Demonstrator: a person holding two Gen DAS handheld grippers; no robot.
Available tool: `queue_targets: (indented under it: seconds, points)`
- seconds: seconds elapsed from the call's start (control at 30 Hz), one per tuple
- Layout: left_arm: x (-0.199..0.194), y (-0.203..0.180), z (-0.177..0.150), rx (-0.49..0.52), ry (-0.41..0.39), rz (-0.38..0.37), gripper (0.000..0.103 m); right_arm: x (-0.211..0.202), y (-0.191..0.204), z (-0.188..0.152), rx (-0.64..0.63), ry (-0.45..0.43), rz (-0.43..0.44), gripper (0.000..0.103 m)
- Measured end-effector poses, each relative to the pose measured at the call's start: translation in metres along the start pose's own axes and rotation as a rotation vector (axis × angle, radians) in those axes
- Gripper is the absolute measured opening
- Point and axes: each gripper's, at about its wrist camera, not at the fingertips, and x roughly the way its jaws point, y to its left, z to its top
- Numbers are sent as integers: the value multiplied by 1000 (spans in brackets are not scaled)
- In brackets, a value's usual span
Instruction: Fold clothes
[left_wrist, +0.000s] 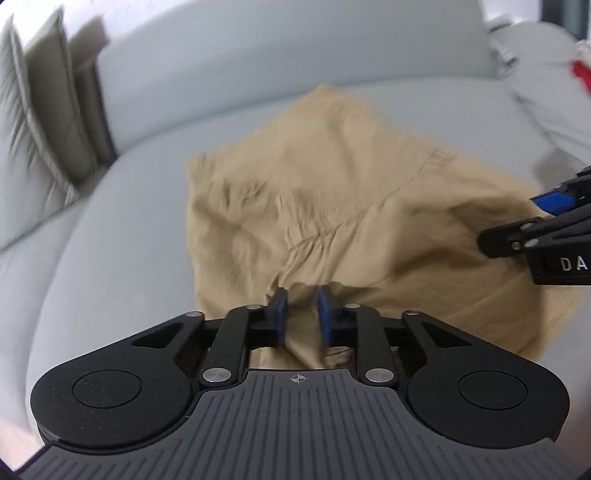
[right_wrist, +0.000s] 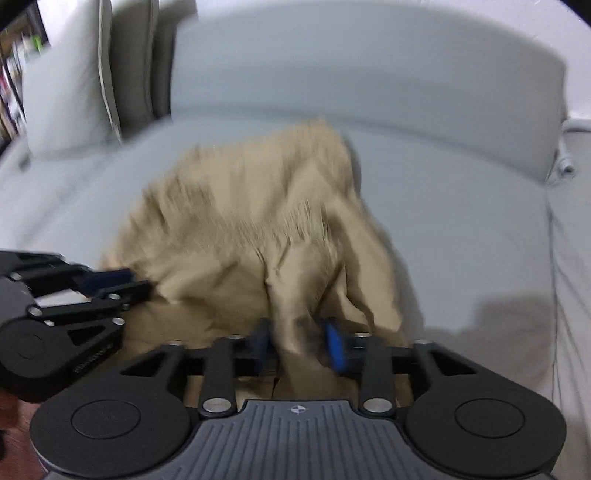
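Both grippers, left gripper and right gripper, pinched the tan garment on sofa; rumpled, fold unfinished, stage unclear.

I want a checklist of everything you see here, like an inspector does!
Surface: pale grey sofa seat, smooth, mostly bare.
Job's things: tan garment, rumpled, near edge lifted, not yet folded.
Clutter: white fabric heap with something red at far right, blurred.
Grippers: left gripper and right gripper each pinch a bunch of the near edge.
Cables: nothing seen.
Surroundings: cushions upright at left; sofa backrest behind; shelves at far left, too blurred to read.
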Motion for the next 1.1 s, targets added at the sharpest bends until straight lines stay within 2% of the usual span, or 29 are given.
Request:
queue_targets:
  seconds: [0.03,0.13,0.23,0.37,0.5,0.57,0.6,0.63,0.67,0.7,0.73,0.77,0.9,1.1]
  points:
    - [-12,7,-2,-37,-18,-10,48,-14,-3,2,26,-24,20,57]
    - [-39,25,-10,-121,-56,-38,58,-37,-22,-4,76,-99,71,82]
    - [-55,51,-25,-263,14,-72,61,-59,-46,-18,100,-134,93,85]
    - [-41,68,-32,-420,133,-133,61,-48,-79,-35,217,-51,88,85]
    - [-22,61,-33,-417,182,-171,62,-23,-98,-48,356,-7,184,85]
    - [-9,60,-36,-404,214,-181,64,-8,-104,-51,385,21,219,81]
    - [-4,61,-40,-406,226,-189,63,-1,-106,-51,386,37,225,72]
    - [0,64,-41,-408,227,-207,60,5,-109,-53,385,40,219,55]
    - [4,66,-43,-410,227,-226,57,8,-111,-55,390,37,215,48]
    - [5,65,-42,-405,230,-235,51,9,-112,-54,403,40,227,26]
    - [5,65,-41,-399,232,-242,44,11,-114,-56,448,54,267,13]
    - [5,65,-40,-402,235,-244,43,13,-112,-56,479,65,287,13]
    - [-1,61,-38,-410,238,-248,26,5,-104,-54,519,38,242,8]
    - [-39,45,-46,-384,235,-308,21,-44,-101,-56,541,26,187,7]
